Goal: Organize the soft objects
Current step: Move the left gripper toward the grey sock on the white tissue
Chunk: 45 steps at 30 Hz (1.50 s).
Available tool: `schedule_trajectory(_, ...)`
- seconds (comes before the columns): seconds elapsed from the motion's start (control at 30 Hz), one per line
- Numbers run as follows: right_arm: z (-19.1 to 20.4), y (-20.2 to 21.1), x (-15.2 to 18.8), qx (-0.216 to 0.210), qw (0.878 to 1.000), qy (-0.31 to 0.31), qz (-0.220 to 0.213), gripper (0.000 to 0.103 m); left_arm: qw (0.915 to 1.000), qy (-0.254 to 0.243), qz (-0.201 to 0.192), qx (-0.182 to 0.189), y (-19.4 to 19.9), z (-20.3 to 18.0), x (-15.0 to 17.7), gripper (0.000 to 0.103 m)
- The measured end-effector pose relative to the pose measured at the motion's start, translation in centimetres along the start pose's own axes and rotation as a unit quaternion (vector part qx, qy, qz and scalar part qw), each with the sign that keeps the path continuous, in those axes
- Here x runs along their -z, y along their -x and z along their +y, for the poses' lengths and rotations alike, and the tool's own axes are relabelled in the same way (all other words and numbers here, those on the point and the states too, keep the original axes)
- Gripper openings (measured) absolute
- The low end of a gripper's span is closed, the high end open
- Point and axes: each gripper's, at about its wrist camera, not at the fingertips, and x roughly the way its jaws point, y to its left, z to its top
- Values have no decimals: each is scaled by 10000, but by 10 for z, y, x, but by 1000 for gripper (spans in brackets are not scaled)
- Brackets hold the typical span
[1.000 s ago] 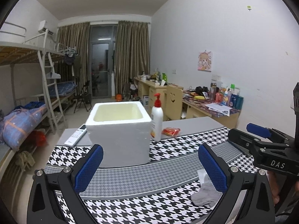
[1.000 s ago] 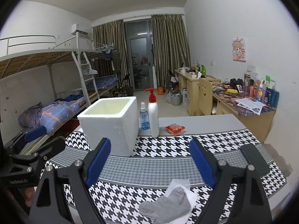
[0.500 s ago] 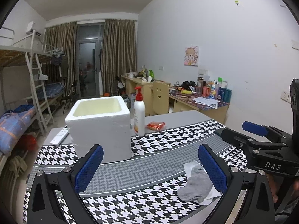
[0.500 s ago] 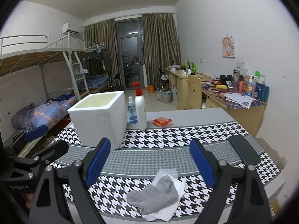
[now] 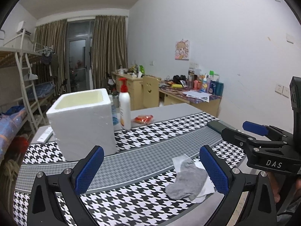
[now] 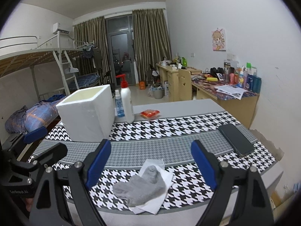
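Observation:
A grey sock (image 6: 141, 187) lies crumpled on a white tissue (image 6: 158, 201) near the front edge of the houndstooth tablecloth; it also shows in the left wrist view (image 5: 188, 182). A white foam box (image 5: 82, 120) (image 6: 88, 113), open at the top, stands on the table's left. My left gripper (image 5: 150, 169) is open and empty, above the cloth to the left of the sock. My right gripper (image 6: 150, 165) is open and empty, just above and behind the sock. Each gripper shows at the edge of the other's view.
A white pump bottle (image 6: 127, 101) and a small blue spray bottle (image 6: 118, 103) stand right of the box. A red snack packet (image 6: 150, 113) lies behind. A black phone (image 6: 236, 139) lies at the table's right. A white remote (image 5: 45, 135) lies left of the box.
Both grippers have moved forward and down toward the table. The sock and tissue now sit larger and closer between the right gripper's fingers. Both stay open.

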Motion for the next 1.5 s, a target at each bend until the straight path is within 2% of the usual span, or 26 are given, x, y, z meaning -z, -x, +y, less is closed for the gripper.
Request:
schedule_trajectory(0.53,-30,-6,25,291,9988,-316,219,90,9988,-213,281,328,-26,-22,16,102)
schedule_trajectory(0.9,-46,-12,41,514,9973,-357,394,90,9959,-331,611,585,-48,-40,26,102)
schedule_trajectory(1.23,-62,-20,49,531,9960,-484,522,90,9909,-464,1029,738,-73,-53,40,102)
schedule_trajectory(1.37,-63,-25,52,492,9956,-492,626,90,9884,-554,1163,800,-82,-59,46,96)
schedule_trajectory(1.5,-64,-31,56,475,9952,-496,696,90,9856,-617,1337,837,-90,-62,52,86)
